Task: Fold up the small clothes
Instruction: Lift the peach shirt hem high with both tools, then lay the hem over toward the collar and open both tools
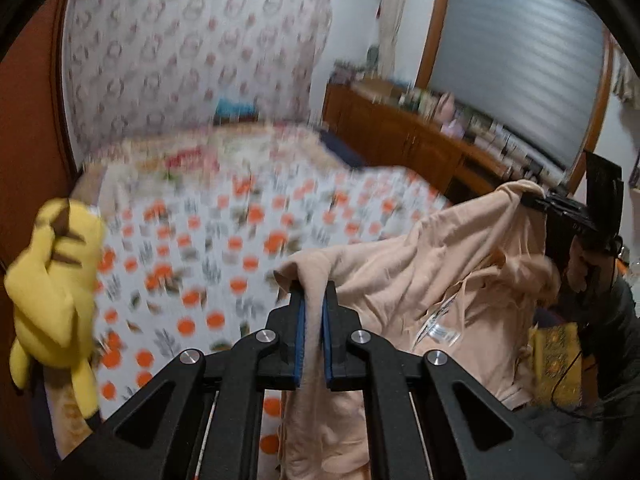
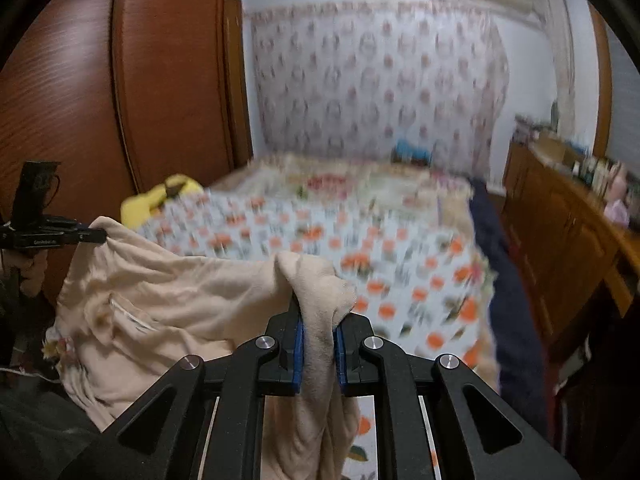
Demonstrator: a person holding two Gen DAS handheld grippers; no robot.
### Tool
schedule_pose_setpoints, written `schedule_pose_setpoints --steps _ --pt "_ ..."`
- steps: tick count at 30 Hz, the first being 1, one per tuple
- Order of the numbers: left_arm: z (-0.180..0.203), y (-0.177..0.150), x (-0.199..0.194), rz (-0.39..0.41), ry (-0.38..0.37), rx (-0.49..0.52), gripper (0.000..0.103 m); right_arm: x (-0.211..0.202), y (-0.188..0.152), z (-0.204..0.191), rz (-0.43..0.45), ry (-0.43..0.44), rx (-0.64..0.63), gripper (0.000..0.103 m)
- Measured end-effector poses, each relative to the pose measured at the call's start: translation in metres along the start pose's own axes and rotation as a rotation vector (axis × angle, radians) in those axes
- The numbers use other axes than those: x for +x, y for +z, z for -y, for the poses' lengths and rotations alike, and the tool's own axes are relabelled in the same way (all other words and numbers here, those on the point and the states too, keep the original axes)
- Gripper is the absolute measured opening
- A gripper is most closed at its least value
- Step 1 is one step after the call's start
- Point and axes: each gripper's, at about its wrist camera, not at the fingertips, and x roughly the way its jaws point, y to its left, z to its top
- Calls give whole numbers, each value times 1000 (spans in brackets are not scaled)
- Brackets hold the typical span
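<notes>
- Peach hoodie (image 1: 448, 256): hung in the air above bedspread (image 1: 224, 240), stretched between both grippers.
- Left gripper (image 1: 313, 300): jaws nearly closed, clamped on one bunched fabric edge.
- Right gripper (image 2: 318, 312): jaws narrowly parted, pinched on the opposite edge.
- Yellow plush toy (image 1: 52, 280): at bed's left edge.

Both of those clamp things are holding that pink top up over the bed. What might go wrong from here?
1. Each gripper pinches only a small bunch of the peach hoodie at its edge: the left gripper and the right gripper. A tug could pull the cloth free.
2. The hoodie hangs crumpled and sagging between them, so it may land on the bed wrinkled.
3. The yellow plush toy sits at the bed's edge and might get swept.
</notes>
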Motion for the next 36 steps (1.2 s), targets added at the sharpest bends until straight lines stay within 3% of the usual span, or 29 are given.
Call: schedule_pose_setpoints --steps 13,22,26,30,36 --pt "24 87 -134 380 78 83 6 -124 99 -14 292 -39 -135 12" --pt "22 129 -182 524 141 119 6 -178 161 -36 420 -73 -258 11" --pt "5 156 -182 560 213 116 6 -162 192 -41 437 -121 -304 11" --pt "-24 174 -154 533 257 87 6 -104 215 -39 374 -186 -303 11" --pt "-69 170 -35 349 314 57 6 13 207 -43 175 -224 -302 11"
